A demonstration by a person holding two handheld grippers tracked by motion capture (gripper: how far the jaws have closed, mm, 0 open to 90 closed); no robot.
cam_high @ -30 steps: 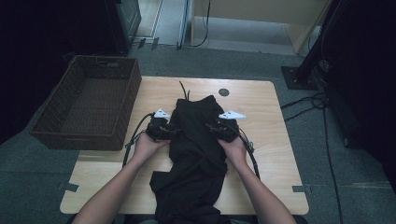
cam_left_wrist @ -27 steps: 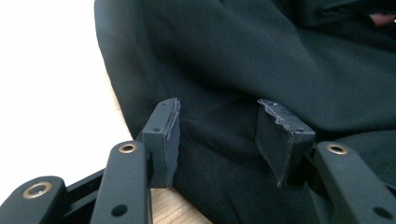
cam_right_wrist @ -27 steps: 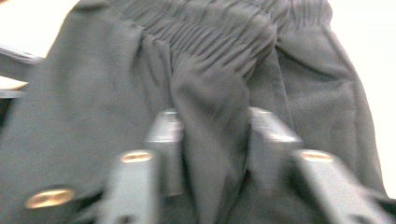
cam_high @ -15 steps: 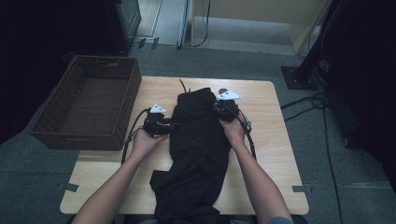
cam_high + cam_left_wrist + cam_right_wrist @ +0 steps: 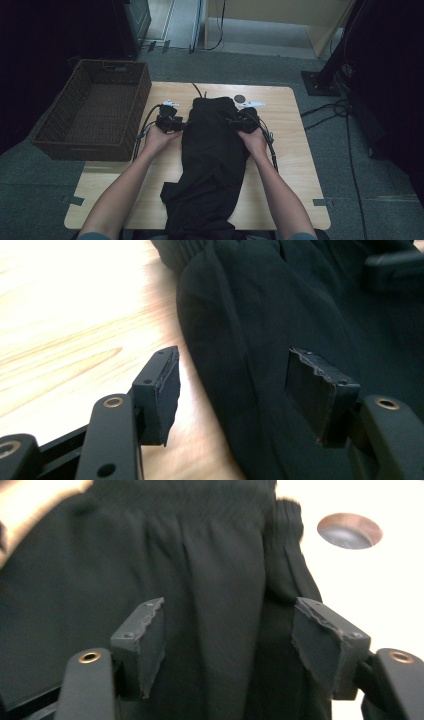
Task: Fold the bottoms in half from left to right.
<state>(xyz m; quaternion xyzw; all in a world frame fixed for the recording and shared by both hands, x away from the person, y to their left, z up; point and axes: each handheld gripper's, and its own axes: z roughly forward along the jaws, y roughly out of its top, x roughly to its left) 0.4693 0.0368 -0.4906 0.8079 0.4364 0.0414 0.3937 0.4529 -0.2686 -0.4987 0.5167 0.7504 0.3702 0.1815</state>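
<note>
Since a second ago both hands have slid up the table toward the garment's far end; both sets of jaws have just been opening, nothing pinched between them.

Black fabric garment with gathered elastic waistband [image 5: 212, 150]: lies lengthwise down the middle of the pale wooden table [image 5: 295, 165], waistband at the far end, lower part bunched at the near edge. Soft, limp, light by the look of it; it will drape and sag and may slip from a shallow pinch. Best hold, I judge: the thick gathered waistband [image 5: 200, 505] at its two corners, where the cloth is doubled.

Left gripper [image 5: 172, 123]: at the garment's left edge, jaws well apart and empty, one pad over bare wood, the other over cloth [image 5: 235, 385]. Right gripper [image 5: 243, 121]: on the garment's right side just below the waistband, jaws wide, over the cloth but not pressing it [image 5: 227, 640].

Forearms reach in roughly parallel, hands level with each other, grippers pointing inward.

Dark woven wicker basket [image 5: 65, 145] sits at the left, well apart.
</note>
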